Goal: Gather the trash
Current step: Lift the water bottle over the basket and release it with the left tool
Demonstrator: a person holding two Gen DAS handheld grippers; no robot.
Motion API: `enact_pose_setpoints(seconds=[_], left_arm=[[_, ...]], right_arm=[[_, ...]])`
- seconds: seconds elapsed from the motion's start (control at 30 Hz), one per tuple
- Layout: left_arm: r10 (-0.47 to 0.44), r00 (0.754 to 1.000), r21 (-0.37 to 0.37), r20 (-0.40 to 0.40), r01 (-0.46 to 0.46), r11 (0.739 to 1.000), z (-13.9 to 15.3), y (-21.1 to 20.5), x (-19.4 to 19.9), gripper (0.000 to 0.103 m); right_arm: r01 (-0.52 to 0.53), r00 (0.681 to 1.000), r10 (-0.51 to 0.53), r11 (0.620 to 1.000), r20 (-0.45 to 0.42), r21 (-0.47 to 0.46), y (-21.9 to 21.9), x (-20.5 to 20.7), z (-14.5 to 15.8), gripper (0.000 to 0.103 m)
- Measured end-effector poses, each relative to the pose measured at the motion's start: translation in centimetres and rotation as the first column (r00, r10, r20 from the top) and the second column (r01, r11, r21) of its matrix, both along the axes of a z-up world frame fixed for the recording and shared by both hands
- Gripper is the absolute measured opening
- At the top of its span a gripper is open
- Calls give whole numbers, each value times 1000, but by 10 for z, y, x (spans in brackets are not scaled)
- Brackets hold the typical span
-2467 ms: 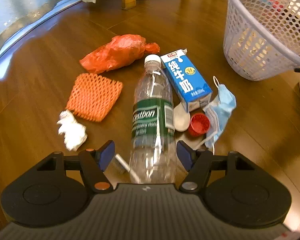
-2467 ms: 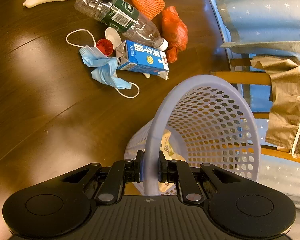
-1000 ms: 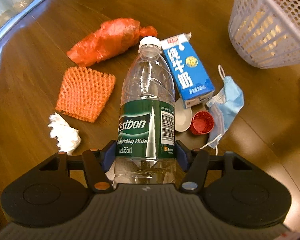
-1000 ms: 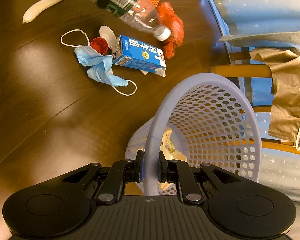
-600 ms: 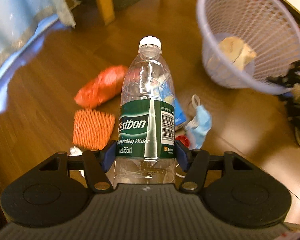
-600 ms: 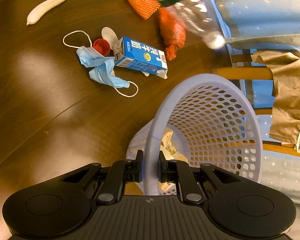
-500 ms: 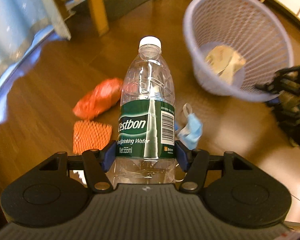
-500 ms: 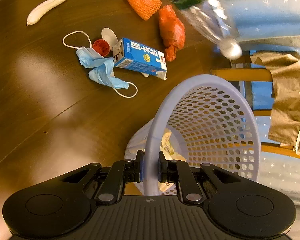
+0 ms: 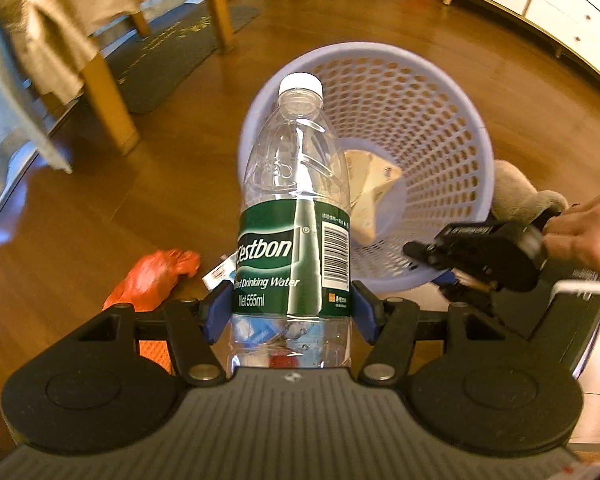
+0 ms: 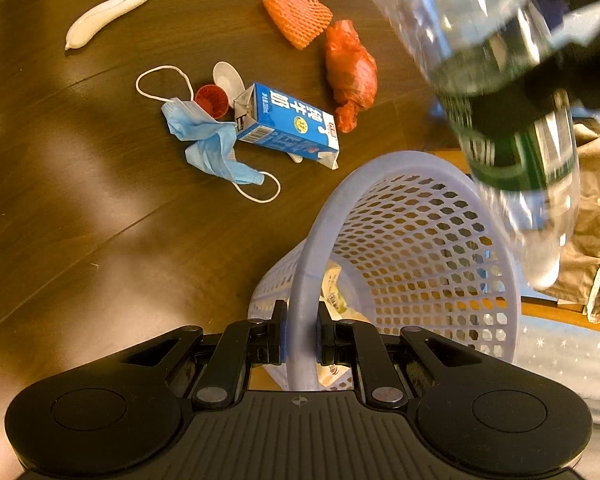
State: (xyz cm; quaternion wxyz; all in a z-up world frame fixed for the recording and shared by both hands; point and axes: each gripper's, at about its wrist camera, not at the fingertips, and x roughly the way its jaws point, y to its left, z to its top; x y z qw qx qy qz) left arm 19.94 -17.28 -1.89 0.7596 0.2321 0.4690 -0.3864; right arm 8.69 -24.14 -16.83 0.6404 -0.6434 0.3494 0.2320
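Bottle (image 9: pixel 296 216) lifted over basket (image 9: pixel 452 92), left gripper (image 9: pixel 290 314) pinching it; right gripper (image 10: pixel 302 338) clamps rim; bottle blurred.

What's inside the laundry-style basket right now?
Inside the basket lies one piece of crumpled tan paper or packaging at the bottom. The bottle in the left gripper covers the basket's left inner side, so anything there is hidden.

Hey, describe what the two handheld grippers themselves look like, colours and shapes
Both the left gripper and right gripper are matte black plastic: a ribbed grey-black centre plate, round discs either side, angular linkage arms with silver rivets, and blue pads lining the fingers. No cables or sleeves show.
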Motion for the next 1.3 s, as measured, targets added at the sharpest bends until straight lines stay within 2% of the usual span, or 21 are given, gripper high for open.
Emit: enact_pose_setpoints(seconds=[0.17,0.27,0.33,0.43,0.87,1.3], left_arm=[[-10,1000,-28,-11,10,1000,-1,-18,2,58],[9,1000,-93,-16,-10,996,0,-26,5,59],[29,1000,-110,-11,-30,994,0,-26,8,64],[44,999,-131,-1,-44,990,4,-20,12,66],[103,995,-132,2,-102,986,8,3,22,66],[178,984,-82,5,-177,981,-4,41,32,66]], right_arm=[[3,1000,-3,1000,-1,4,0,0,0,9],[7,1000,-7,1000,-3,7,0,1,1,9],[8,1000,-8,1000,-4,10,0,0,1,9],[-2,1000,2,1000,-8,11,1,-1,1,9],[12,1000,-11,1000,-10,19,1,1,3,9],[22,1000,-22,999,-8,23,1,4,3,9]])
